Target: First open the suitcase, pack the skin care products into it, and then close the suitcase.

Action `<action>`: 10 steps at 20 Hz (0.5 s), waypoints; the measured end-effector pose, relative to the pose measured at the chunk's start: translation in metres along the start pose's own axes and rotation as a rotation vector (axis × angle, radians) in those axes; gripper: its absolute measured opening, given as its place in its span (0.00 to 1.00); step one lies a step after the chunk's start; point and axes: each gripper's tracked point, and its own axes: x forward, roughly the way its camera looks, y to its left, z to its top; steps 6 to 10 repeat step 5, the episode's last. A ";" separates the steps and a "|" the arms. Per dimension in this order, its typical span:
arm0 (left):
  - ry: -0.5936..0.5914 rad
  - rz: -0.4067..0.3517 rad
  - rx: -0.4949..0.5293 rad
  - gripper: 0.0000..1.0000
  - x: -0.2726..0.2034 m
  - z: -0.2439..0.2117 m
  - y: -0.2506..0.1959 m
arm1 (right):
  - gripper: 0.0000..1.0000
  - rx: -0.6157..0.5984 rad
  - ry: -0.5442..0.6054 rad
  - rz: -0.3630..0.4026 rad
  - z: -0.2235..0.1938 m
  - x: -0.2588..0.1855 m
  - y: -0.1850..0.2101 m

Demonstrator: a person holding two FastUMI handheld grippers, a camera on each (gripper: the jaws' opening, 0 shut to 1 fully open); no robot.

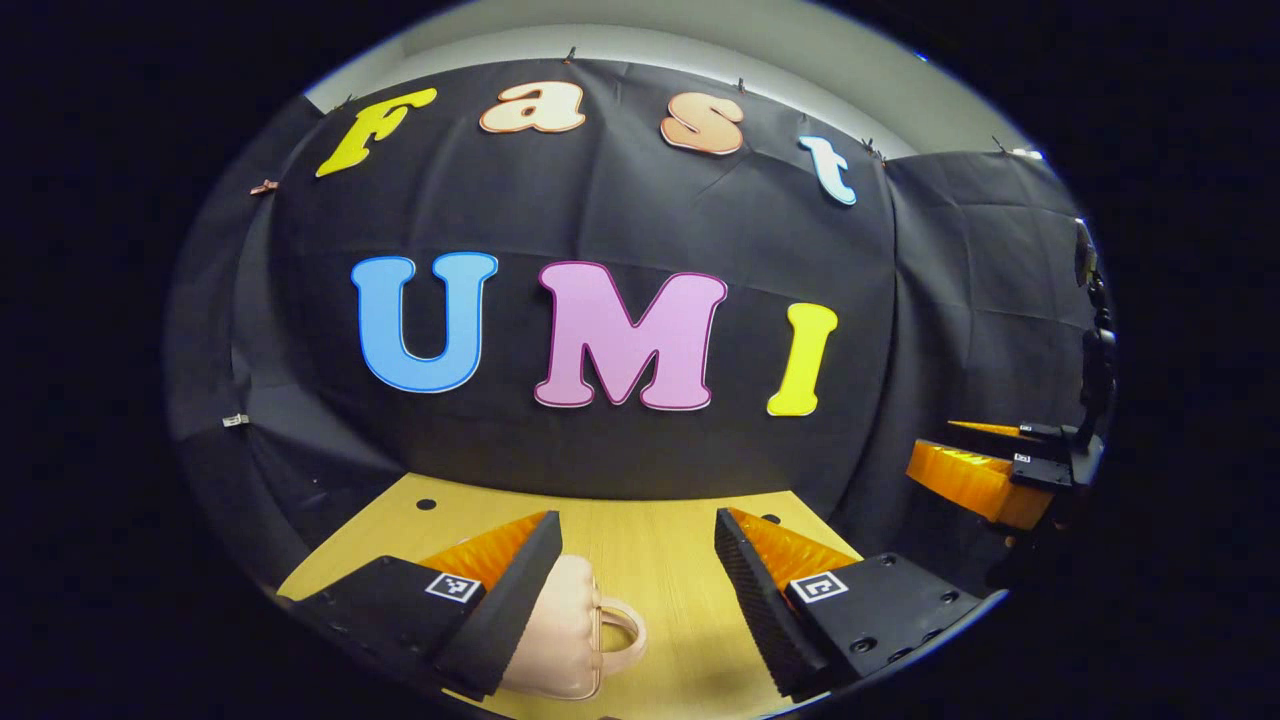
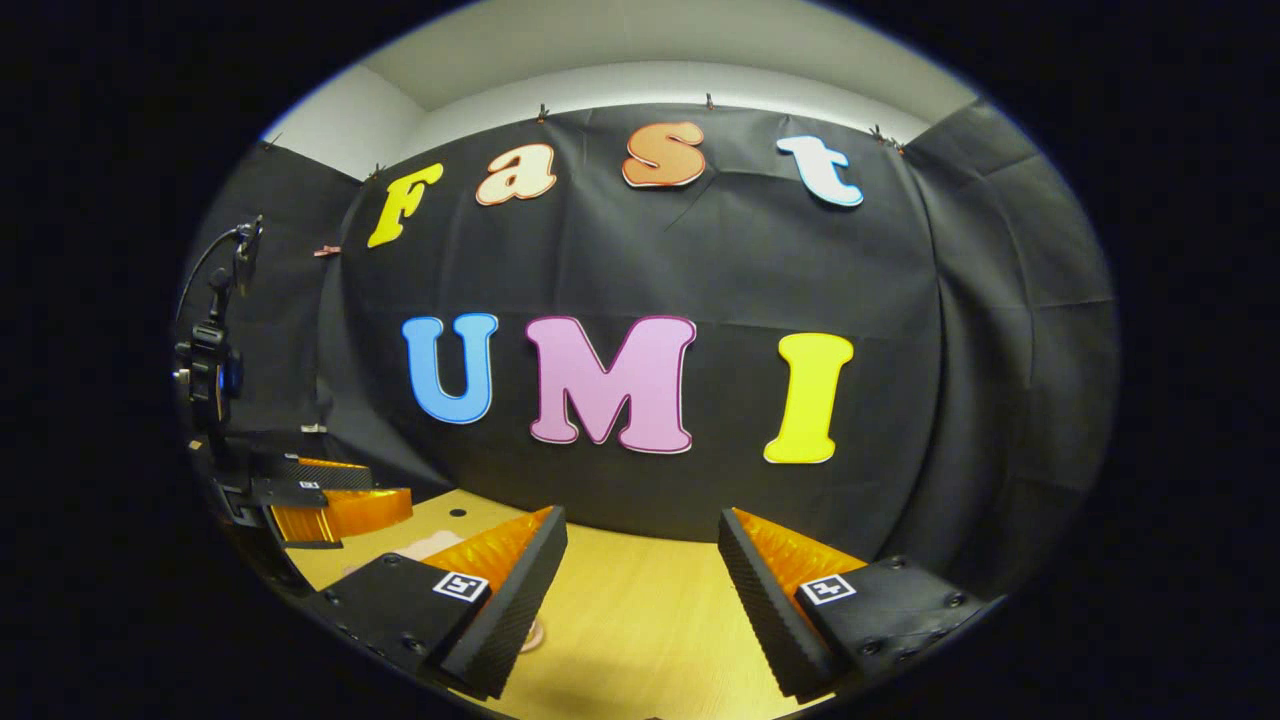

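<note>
Above the near part of the wooden worktop, the left gripper hangs with its two ridged black fingers spread wide apart and nothing between them. A small pale pink suitcase with a loop handle lies closed on the worktop just under that gripper; the left finger overlaps its left half in the left gripper view, and whether the finger touches the case I cannot tell. The handle points toward the open gap between the fingers. Off toward the worktop's right edge in the same view, the right gripper hovers above the table, orange and black, seen from the side.

In the right gripper view, the right gripper is likewise spread open over bare wood, holding nothing. A sliver of something pink peeks out beside its left finger, too little to identify. Farther off at the worktop's left edge sits the left gripper, with a pale patch of the suitcase just visible below it. A small dark hole marks the worktop near its far edge.
</note>
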 end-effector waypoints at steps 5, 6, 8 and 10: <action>0.012 -0.011 0.041 0.96 0.004 0.001 0.005 | 0.94 -0.010 -0.030 0.008 0.008 -0.004 0.017; 0.012 -0.011 0.041 0.96 0.004 0.001 0.005 | 0.94 -0.010 -0.030 0.008 0.008 -0.004 0.017; 0.012 -0.011 0.041 0.96 0.004 0.001 0.005 | 0.94 -0.010 -0.030 0.008 0.008 -0.004 0.017; 0.012 -0.011 0.041 0.96 0.004 0.001 0.005 | 0.94 -0.010 -0.030 0.008 0.008 -0.004 0.017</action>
